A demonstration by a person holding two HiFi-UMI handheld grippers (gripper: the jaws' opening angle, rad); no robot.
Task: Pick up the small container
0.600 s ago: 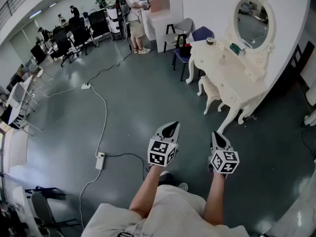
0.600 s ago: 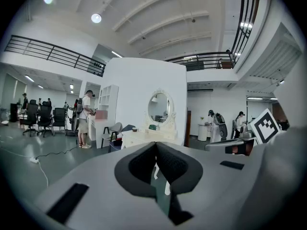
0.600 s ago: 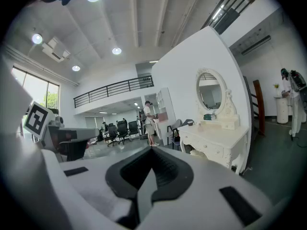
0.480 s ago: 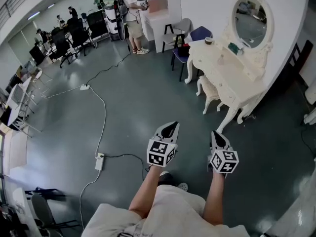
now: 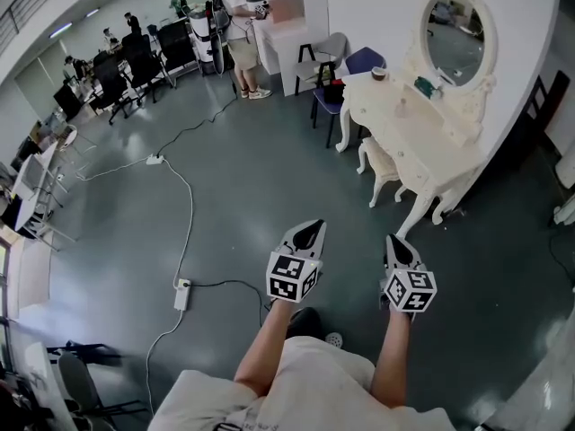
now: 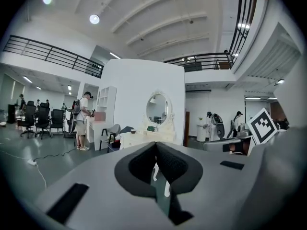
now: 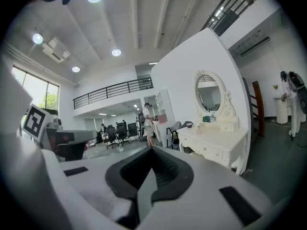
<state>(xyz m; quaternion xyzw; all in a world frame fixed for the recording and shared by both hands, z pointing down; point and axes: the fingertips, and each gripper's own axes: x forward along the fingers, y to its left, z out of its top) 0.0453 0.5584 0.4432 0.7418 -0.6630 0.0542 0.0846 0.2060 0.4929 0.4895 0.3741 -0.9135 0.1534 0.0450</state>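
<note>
Tongs, two closed: left (image 5: pixel 312 231), right (image 5: pixel 393 242).

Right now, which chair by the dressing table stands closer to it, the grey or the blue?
The blue chair: it stands right at the end of the table. The grey chair stands farther off, behind the blue one.

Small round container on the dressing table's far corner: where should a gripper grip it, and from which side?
Likely across its round side wall: the small container sits near the corner edge of the dressing table. Come from the open floor side, since the mirror and its raised shelf close off the back. It shows too small to judge its rim or lid.
</note>
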